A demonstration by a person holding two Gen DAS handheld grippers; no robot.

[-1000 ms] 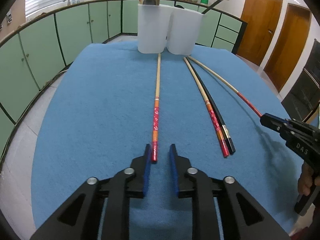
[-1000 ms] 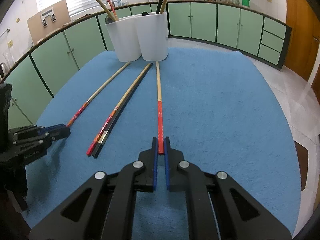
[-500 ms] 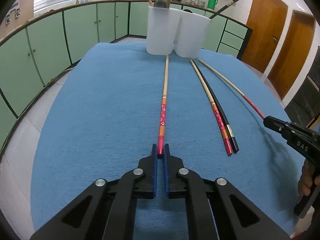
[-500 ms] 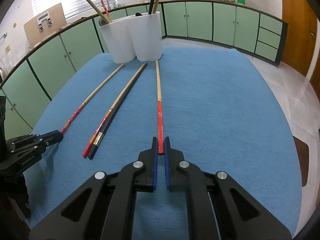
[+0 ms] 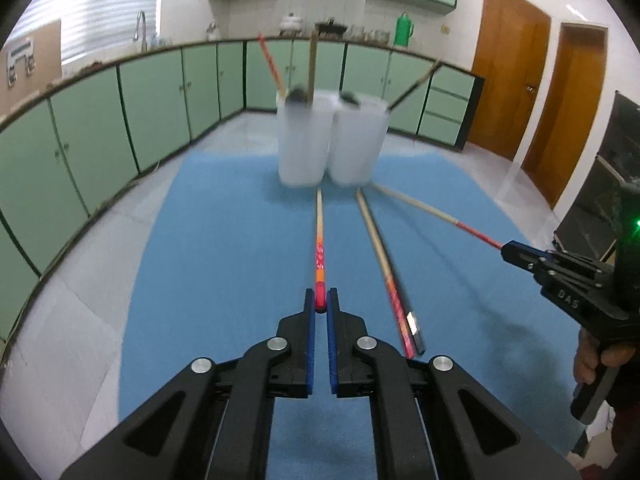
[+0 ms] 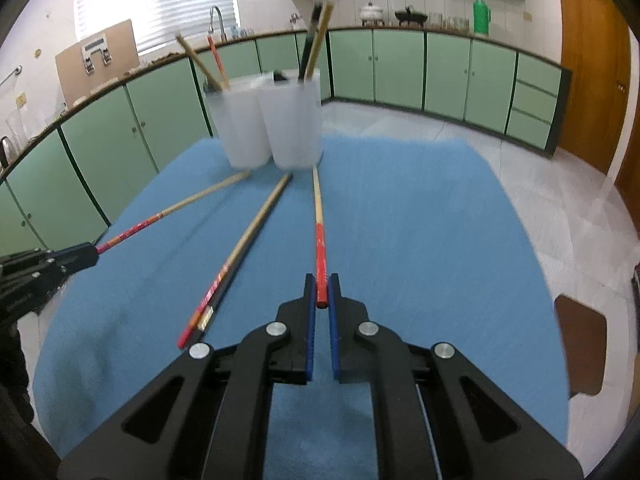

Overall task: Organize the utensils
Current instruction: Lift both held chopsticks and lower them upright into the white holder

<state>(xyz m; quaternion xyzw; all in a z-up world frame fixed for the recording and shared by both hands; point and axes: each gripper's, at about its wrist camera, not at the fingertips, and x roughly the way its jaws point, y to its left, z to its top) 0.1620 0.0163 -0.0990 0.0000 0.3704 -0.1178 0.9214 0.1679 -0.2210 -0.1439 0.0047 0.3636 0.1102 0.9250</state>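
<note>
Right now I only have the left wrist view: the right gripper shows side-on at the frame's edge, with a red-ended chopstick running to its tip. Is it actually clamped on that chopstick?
Observer: Yes. In the right wrist view, the right gripper has its blue pads shut on the end of the plain red-ended chopstick.
Operator: Is there anything off the table on that side that I can't see?
Observer: A brown seat sits just past the right edge of the blue cloth.
</note>
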